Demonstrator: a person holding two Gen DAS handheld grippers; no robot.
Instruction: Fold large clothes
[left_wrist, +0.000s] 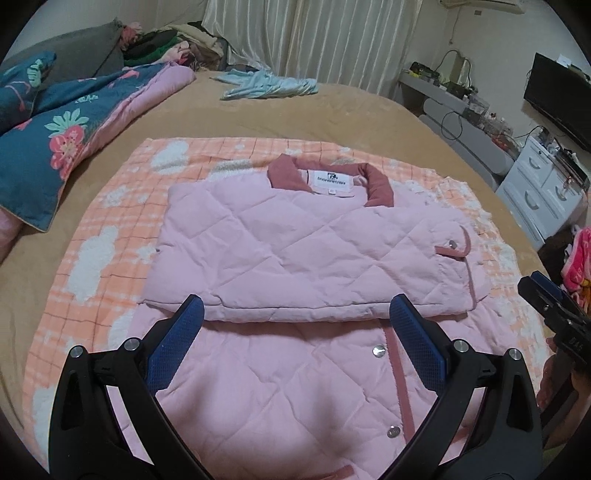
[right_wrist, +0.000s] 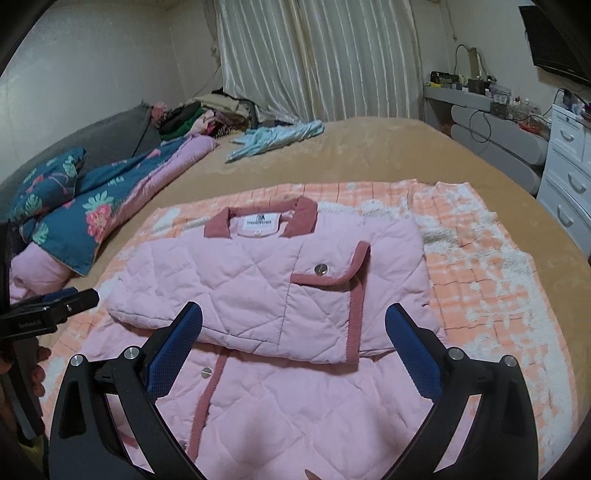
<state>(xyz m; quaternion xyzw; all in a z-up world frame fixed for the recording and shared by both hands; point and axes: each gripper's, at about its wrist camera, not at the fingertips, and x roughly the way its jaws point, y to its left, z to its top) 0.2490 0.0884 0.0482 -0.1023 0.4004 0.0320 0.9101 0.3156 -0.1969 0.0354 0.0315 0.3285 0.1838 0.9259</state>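
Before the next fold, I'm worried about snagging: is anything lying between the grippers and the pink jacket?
Nothing visible. Both the left gripper and right gripper hang open just above the jacket, with only air between.

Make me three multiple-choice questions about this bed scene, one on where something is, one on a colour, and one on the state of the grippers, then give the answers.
1. Where does the pink jacket lie?
A. On the orange checked blanket
B. On the white drawers
C. On the floor

2. What colour is the jacket's collar?
A. Green
B. Dusty red
C. Black

3. How do the left gripper and right gripper stand?
A. Both clamped on the jacket
B. One clamped, one open
C. Both open, holding nothing

Answers:
1 A, the jacket rests on the blanket spread over the bed.
2 B, the collar is a darker red-pink than the pale quilted body.
3 C, each pair of blue fingers stands wide apart above the jacket with nothing pressed between them.
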